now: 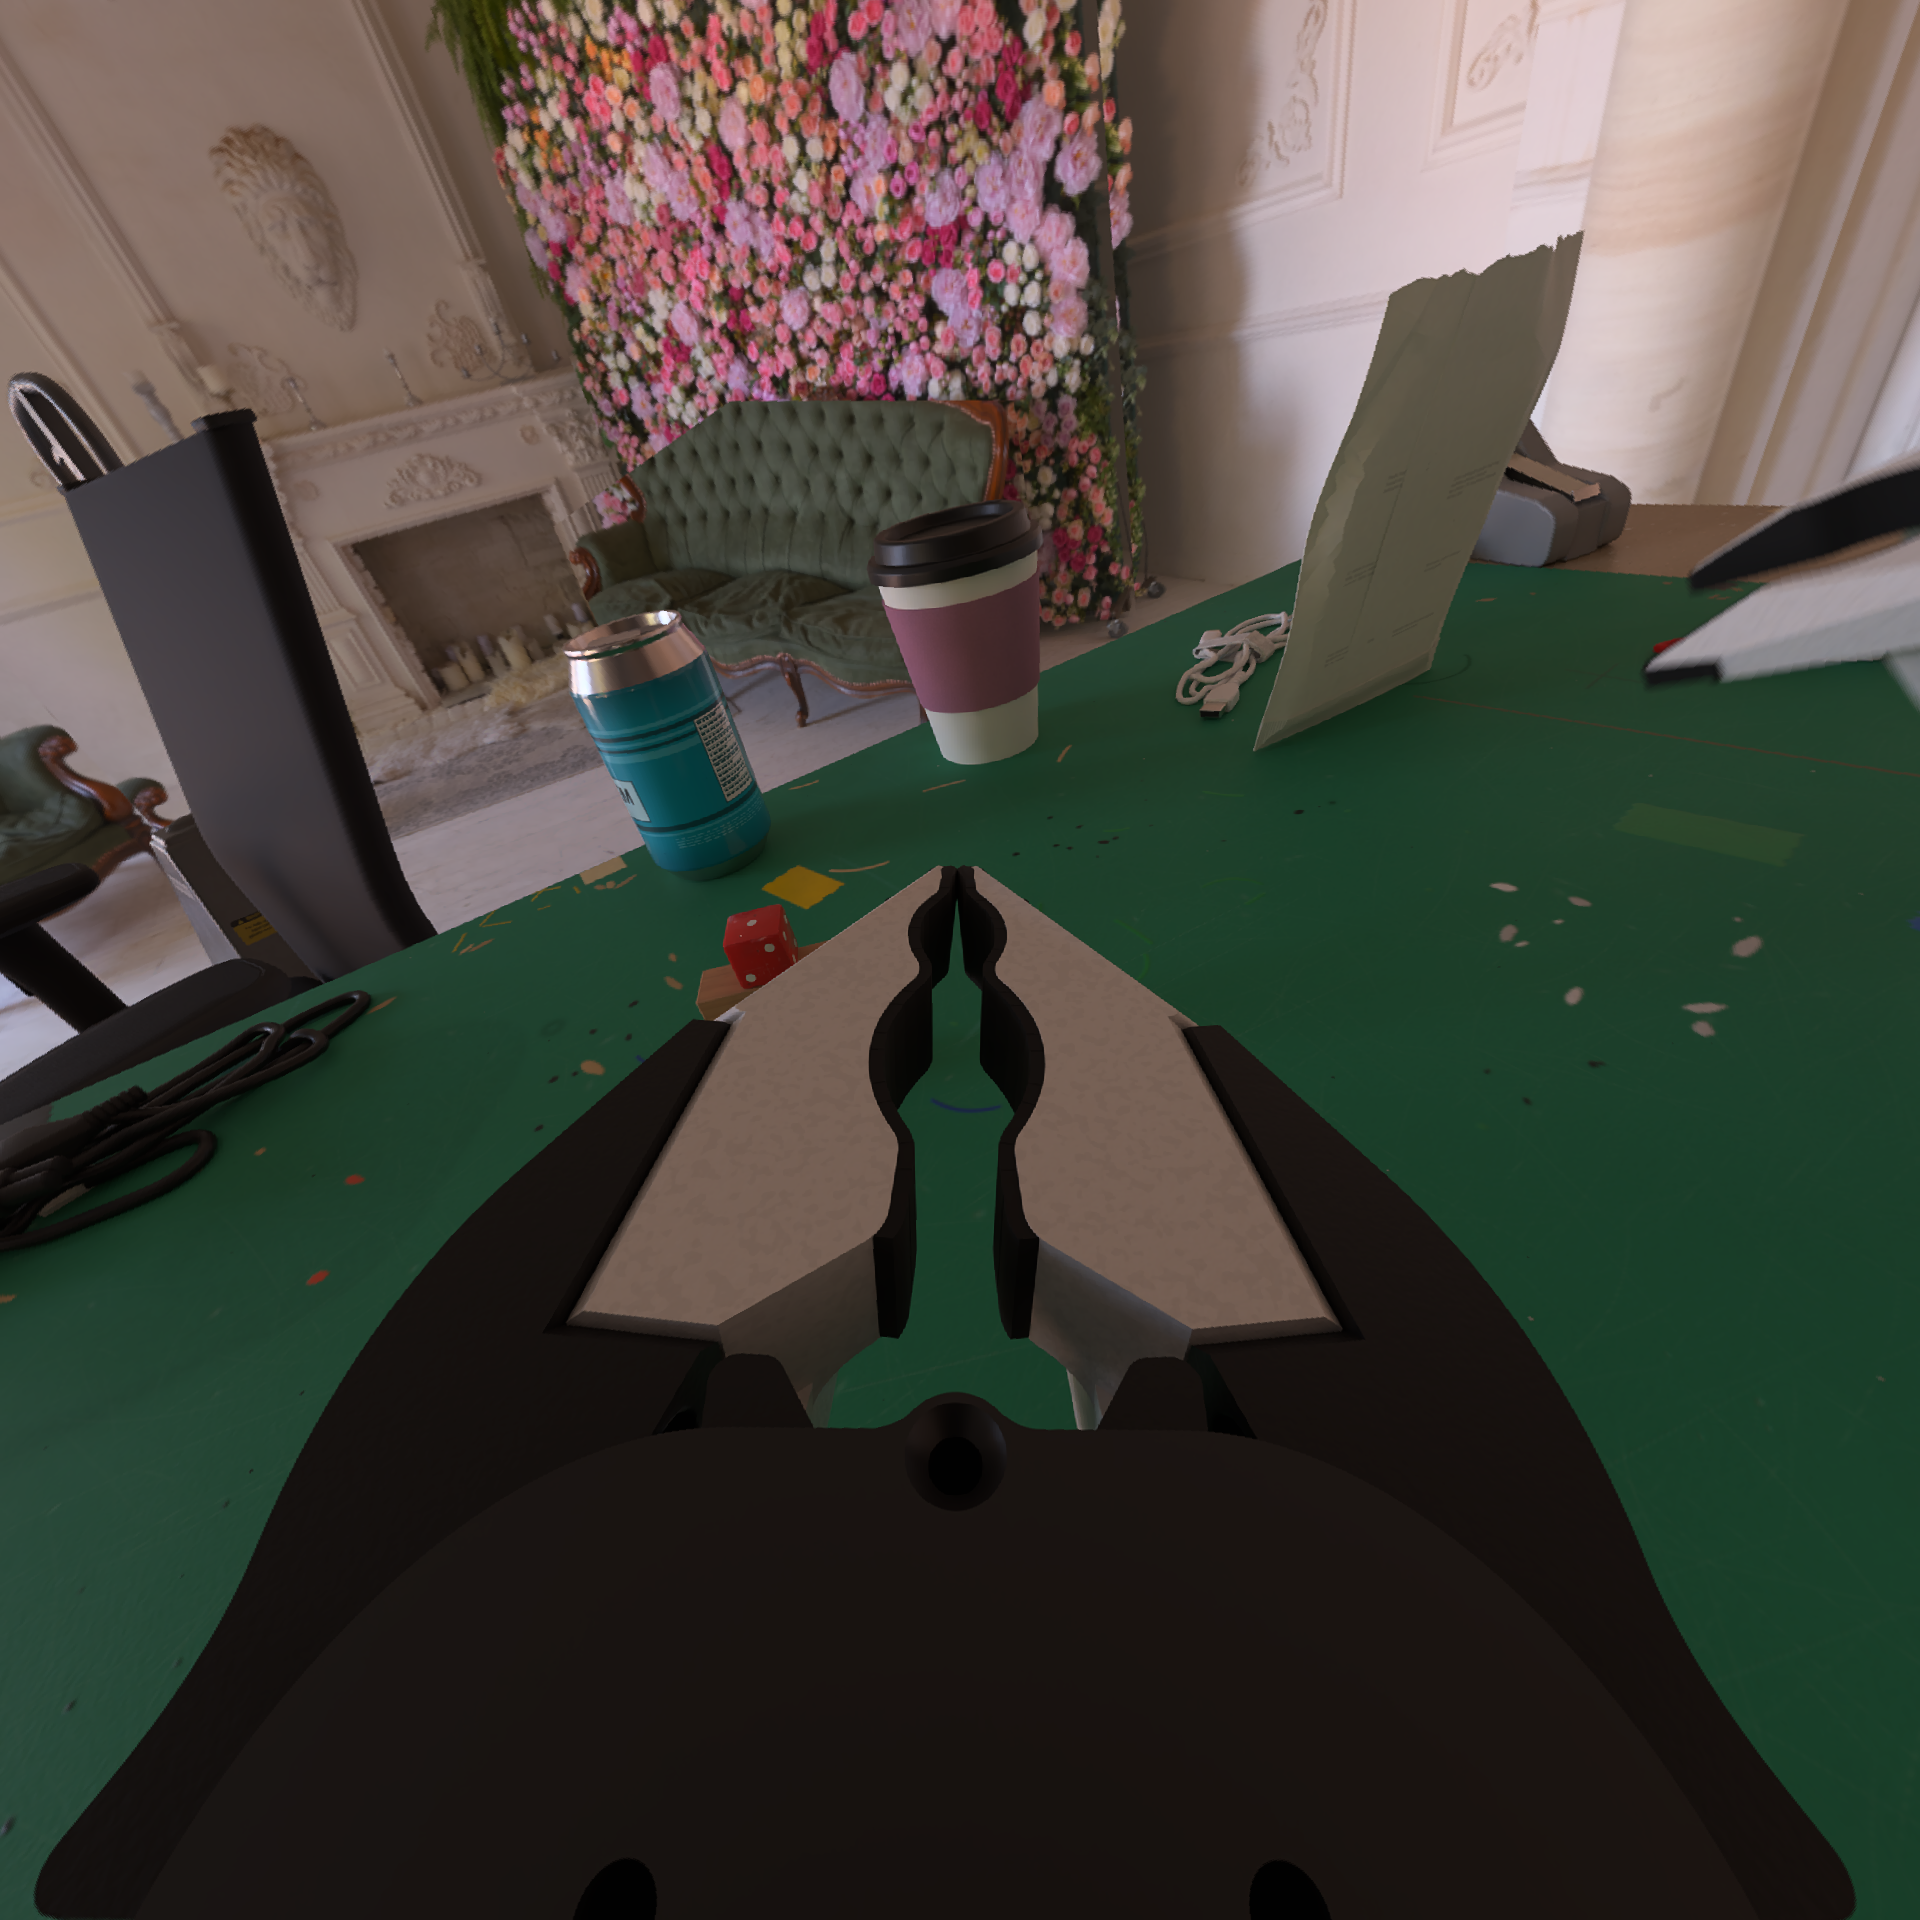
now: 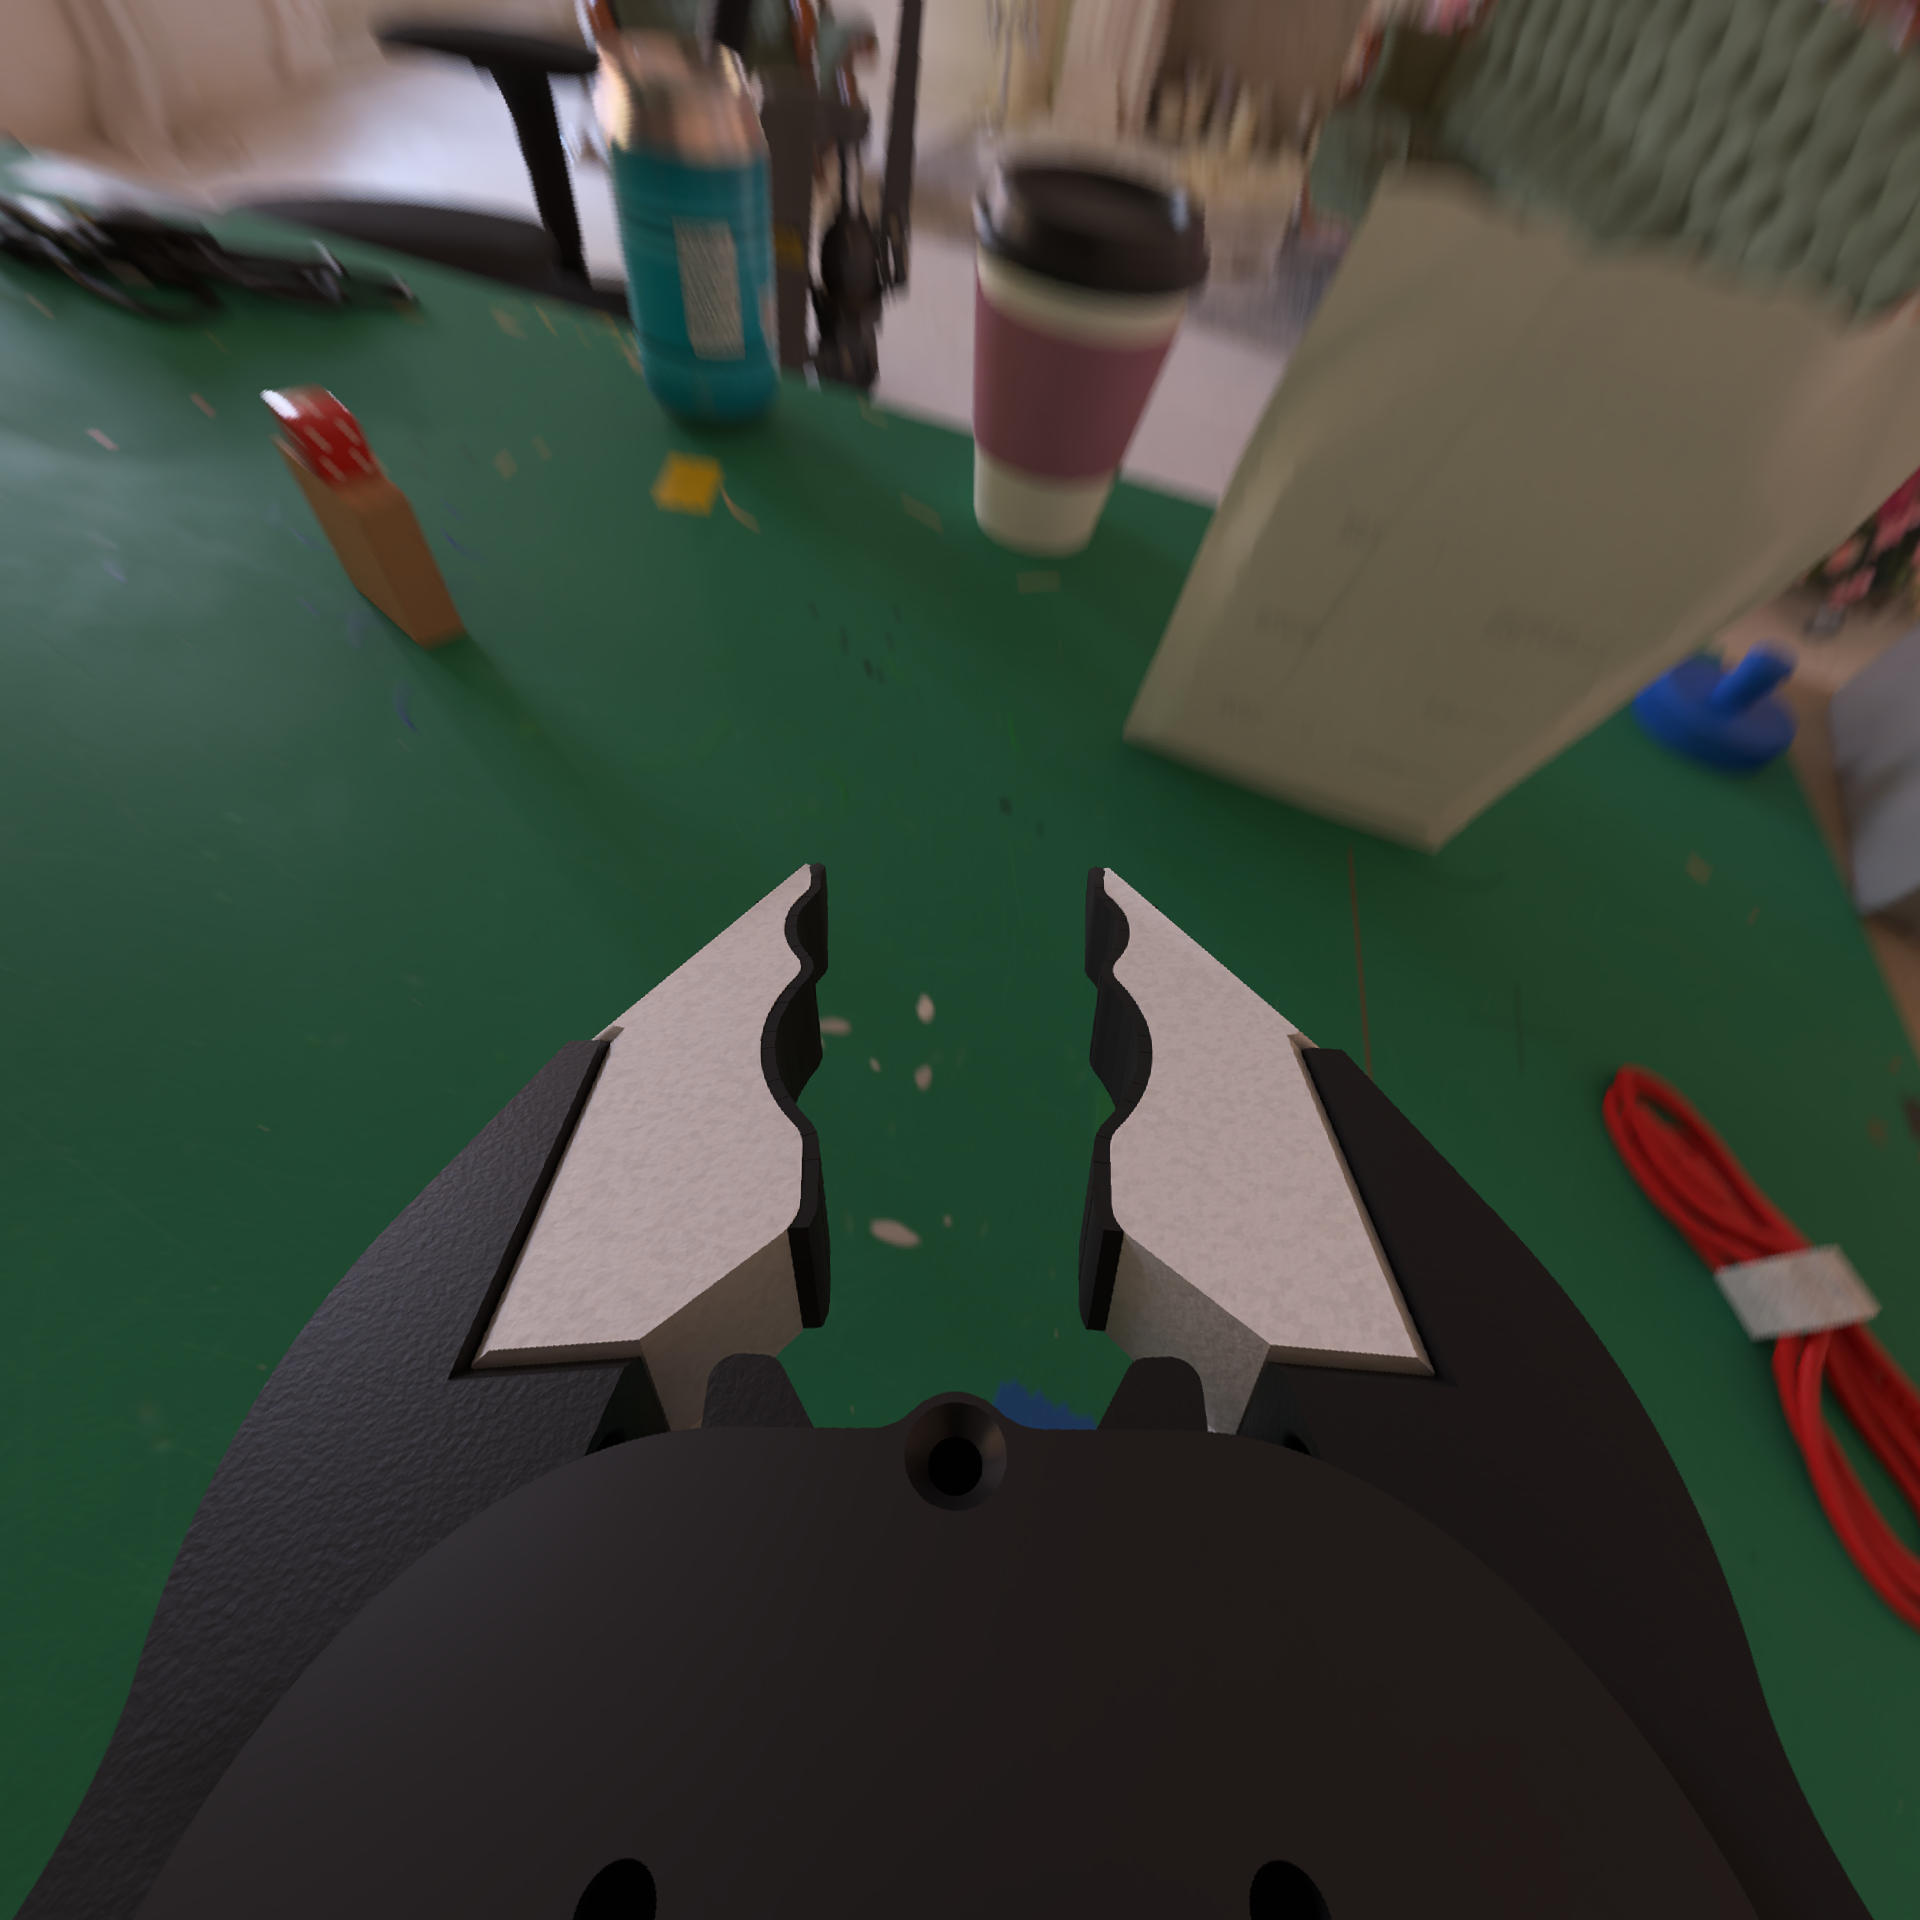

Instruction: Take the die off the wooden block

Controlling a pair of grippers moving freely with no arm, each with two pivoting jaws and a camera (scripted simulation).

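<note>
The left hand-held gripper (image 1: 957, 883) is closed with its tips touching and nothing between them, low over the green desk (image 1: 1351, 1039), while the right hand-held gripper (image 2: 956, 883) is spread open and empty above bare desk. The red die (image 1: 762, 940) sits on top of the wooden block (image 1: 727, 987), just left of the left fingers and partly hidden by them. Beyond stand a teal can (image 1: 670, 743), a lidded coffee cup (image 1: 961, 634) and a pale paper bag (image 1: 1423, 499); a red cable (image 2: 1766, 1330) lies to the right.
</note>
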